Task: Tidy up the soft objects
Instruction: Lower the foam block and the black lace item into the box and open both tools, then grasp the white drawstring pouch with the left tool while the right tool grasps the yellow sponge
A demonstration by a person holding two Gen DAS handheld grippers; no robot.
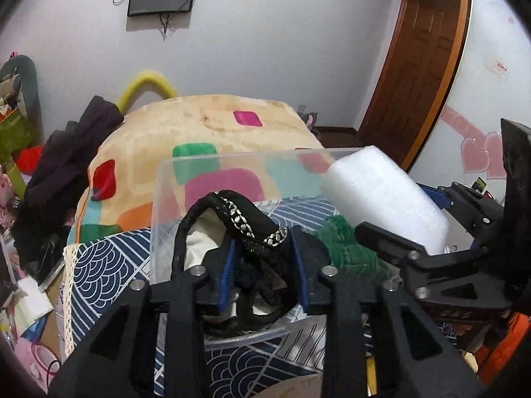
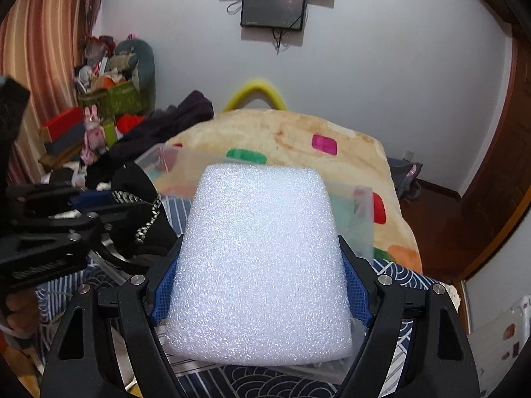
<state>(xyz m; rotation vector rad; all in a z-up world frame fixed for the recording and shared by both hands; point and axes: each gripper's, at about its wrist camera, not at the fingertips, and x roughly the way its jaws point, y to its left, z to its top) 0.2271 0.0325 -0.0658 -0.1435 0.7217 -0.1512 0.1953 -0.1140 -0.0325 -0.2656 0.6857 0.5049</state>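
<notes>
My left gripper [image 1: 264, 248] is shut on a black cloth with a silver sequin trim [image 1: 245, 219] and holds it inside a clear plastic box [image 1: 159, 199]. A green knitted piece [image 1: 348, 245] lies in the box to the right of it. My right gripper [image 2: 257, 258] is shut on a white foam block [image 2: 262, 258], held over the same clear box [image 2: 361, 229]. The foam block also shows in the left wrist view [image 1: 385, 195], with the right gripper [image 1: 381, 235] around it. The left gripper [image 2: 83, 205] with the black cloth [image 2: 142, 212] shows at the left of the right wrist view.
The box stands on a blue wave-patterned cloth [image 1: 103, 265]. Behind it lies a cream blanket with coloured squares [image 1: 205, 126]. Dark clothes [image 1: 59, 172] are piled at the left. A yellow foam tube [image 2: 255, 91] arches behind the blanket. Boxes and toys [image 2: 106, 99] crowd the left corner. A wooden door [image 1: 418, 66] is at the right.
</notes>
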